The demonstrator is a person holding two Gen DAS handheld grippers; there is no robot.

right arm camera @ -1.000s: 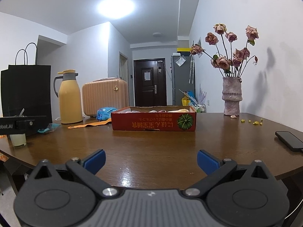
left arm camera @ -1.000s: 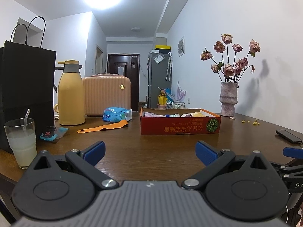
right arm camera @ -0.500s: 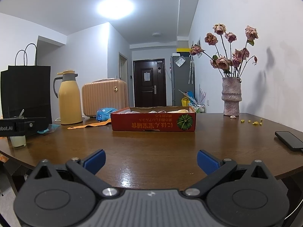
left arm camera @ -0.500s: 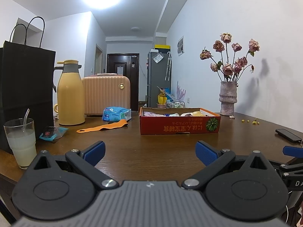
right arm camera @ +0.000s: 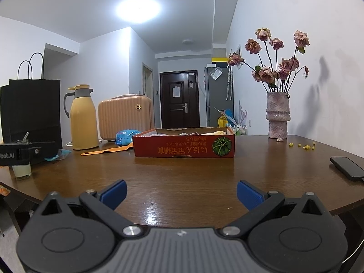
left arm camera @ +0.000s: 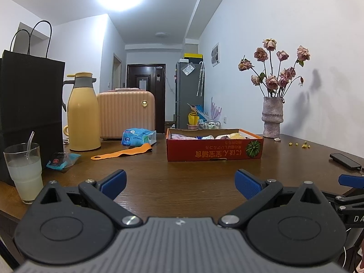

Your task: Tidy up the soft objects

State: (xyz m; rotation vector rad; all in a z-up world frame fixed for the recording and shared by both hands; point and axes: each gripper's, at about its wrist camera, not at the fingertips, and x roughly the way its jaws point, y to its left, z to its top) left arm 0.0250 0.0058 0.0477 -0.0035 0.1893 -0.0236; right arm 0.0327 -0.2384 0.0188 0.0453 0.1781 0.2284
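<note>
A shallow red cardboard box (left arm camera: 213, 153) (right arm camera: 183, 146) stands on the brown wooden table (left arm camera: 182, 182) (right arm camera: 182, 182), holding several soft pastel items (left arm camera: 207, 137) (right arm camera: 193, 133) that barely show over its rim. My left gripper (left arm camera: 180, 183) is open and empty, low over the table's near edge, well short of the box. My right gripper (right arm camera: 181, 192) is open and empty too, also at the near edge, with the box ahead. The right gripper's blue tip (left arm camera: 350, 180) shows at the right of the left wrist view.
A glass of pale drink (left arm camera: 24, 173), black paper bag (left arm camera: 31, 104), yellow thermos (left arm camera: 83, 111), peach case (left arm camera: 126, 115), blue wipes pack (left arm camera: 137, 137) and orange strap (left arm camera: 122, 152) stand left. A vase of dried roses (left arm camera: 273, 116) and a phone (right arm camera: 348, 168) are right.
</note>
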